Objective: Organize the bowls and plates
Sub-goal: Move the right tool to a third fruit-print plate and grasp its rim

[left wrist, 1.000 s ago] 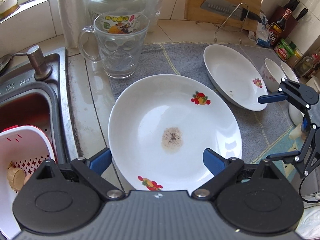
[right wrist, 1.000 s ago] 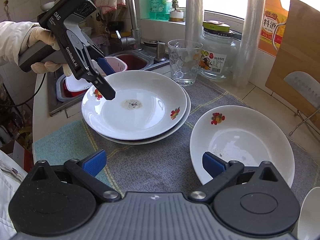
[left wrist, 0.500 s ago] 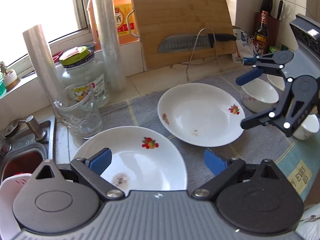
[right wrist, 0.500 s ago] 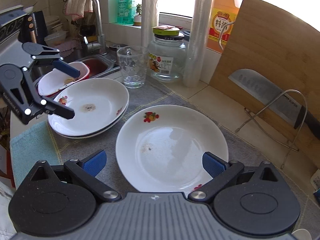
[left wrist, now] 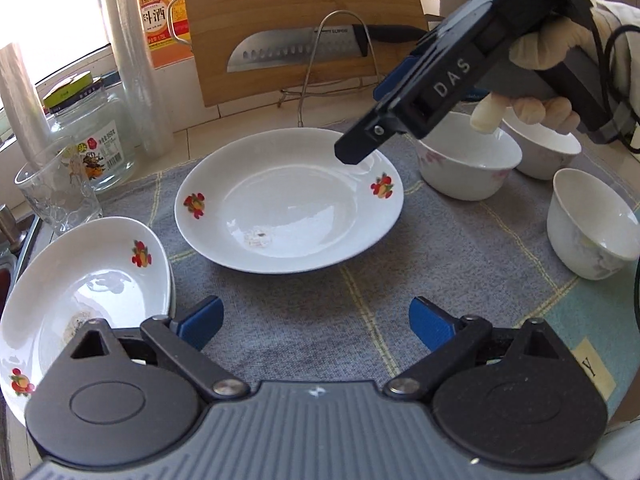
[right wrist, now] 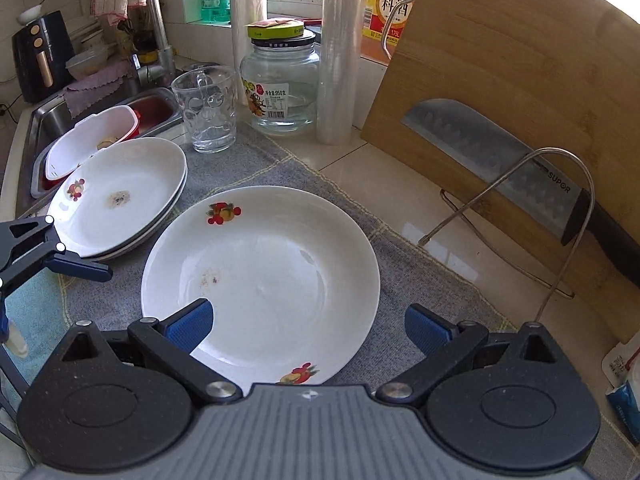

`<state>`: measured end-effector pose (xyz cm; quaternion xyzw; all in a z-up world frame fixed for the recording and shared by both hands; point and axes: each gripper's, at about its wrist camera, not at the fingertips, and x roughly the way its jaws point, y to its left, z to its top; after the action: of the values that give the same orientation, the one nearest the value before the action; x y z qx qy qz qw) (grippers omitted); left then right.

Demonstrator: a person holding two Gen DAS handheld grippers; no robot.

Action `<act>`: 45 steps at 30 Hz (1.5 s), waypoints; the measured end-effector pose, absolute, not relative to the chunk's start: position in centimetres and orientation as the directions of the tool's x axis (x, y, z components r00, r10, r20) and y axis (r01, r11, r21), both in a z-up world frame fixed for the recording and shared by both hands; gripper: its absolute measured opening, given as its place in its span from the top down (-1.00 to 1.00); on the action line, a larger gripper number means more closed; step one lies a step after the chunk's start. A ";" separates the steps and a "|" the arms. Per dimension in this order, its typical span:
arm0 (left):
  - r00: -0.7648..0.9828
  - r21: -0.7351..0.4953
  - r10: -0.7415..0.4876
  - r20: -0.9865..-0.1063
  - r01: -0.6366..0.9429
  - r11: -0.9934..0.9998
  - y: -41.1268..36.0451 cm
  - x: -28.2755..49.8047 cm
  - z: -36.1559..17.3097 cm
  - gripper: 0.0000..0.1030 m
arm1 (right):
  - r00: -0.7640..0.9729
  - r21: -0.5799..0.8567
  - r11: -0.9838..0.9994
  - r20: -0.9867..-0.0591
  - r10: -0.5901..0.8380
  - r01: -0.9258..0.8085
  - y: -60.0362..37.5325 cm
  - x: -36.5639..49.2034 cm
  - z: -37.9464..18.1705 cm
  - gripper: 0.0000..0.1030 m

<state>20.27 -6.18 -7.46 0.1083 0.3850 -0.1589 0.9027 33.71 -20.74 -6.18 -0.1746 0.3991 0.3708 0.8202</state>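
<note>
In the left wrist view the left gripper (left wrist: 316,320) now hangs over bare grey cloth (left wrist: 360,304), its jaws apart with nothing between them; they have just been opening wider. A second ago this camera looked straight down on the stained top plate of the stack; that stack (left wrist: 80,292) now sits at eight o'clock, so the left gripper has swung away from it toward the single plate (left wrist: 288,200) at twelve o'clock. The pile seems finished for the moment, and the lone plate looks like the next piece to collect.

The right gripper (right wrist: 308,328) has also shifted: a second ago it stood back from both dishes, now it hovers over the near rim of that same plate (right wrist: 260,272), jaws apart, one pad above the rim, not clamped. In its view the stack (right wrist: 120,196) lies at ten o'clock.

Three bowls (left wrist: 468,160) wait at two o'clock in the left view, untouched.

Readable writing: "DAS" on the right gripper's body (left wrist: 452,80); "SUPOR" on the cleaver (right wrist: 500,160); "料酒" on the orange bottle (right wrist: 394,4); "950" on the glass jar (right wrist: 280,84) label.
</note>
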 end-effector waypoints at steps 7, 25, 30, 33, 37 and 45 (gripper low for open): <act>0.643 0.075 -0.172 -0.746 0.337 0.938 -7.5 21.1 -9.6 -0.94 | 0.325 0.066 0.640 -0.819 0.473 -0.765 -20.2 35.8 -7.9 -1.00; 0.693 0.020 -0.142 -0.707 0.220 0.975 -7.7 22.1 -10.2 -1.00 | 0.114 0.191 0.563 -0.880 0.461 -0.804 -17.5 42.0 -11.3 -1.00; 0.701 0.020 -0.126 -0.702 0.196 0.980 -7.9 22.4 -10.1 -1.00 | 0.078 0.186 0.515 -0.891 0.448 -0.837 -16.2 43.0 -11.2 -1.00; 0.709 0.023 -0.108 -0.697 0.173 0.985 -8.1 22.5 -10.1 -1.00 | 0.050 0.204 0.490 -0.888 0.457 -0.847 -15.7 43.8 -11.2 -1.00; 0.716 0.035 -0.089 -0.693 0.157 0.987 -8.2 23.0 -10.0 -0.99 | 0.017 0.250 0.478 -0.873 0.487 -0.842 -15.3 44.7 -11.0 -1.00; 0.730 0.046 -0.066 -0.681 0.133 0.990 -8.1 23.4 -9.9 -0.99 | -0.045 0.314 0.431 -0.848 0.529 -0.846 -14.7 45.4 -10.4 -0.90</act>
<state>23.38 -8.06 -9.89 0.0458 0.3638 -0.0535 0.9288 45.36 -14.67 -10.40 -0.1549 0.5121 0.5104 0.6733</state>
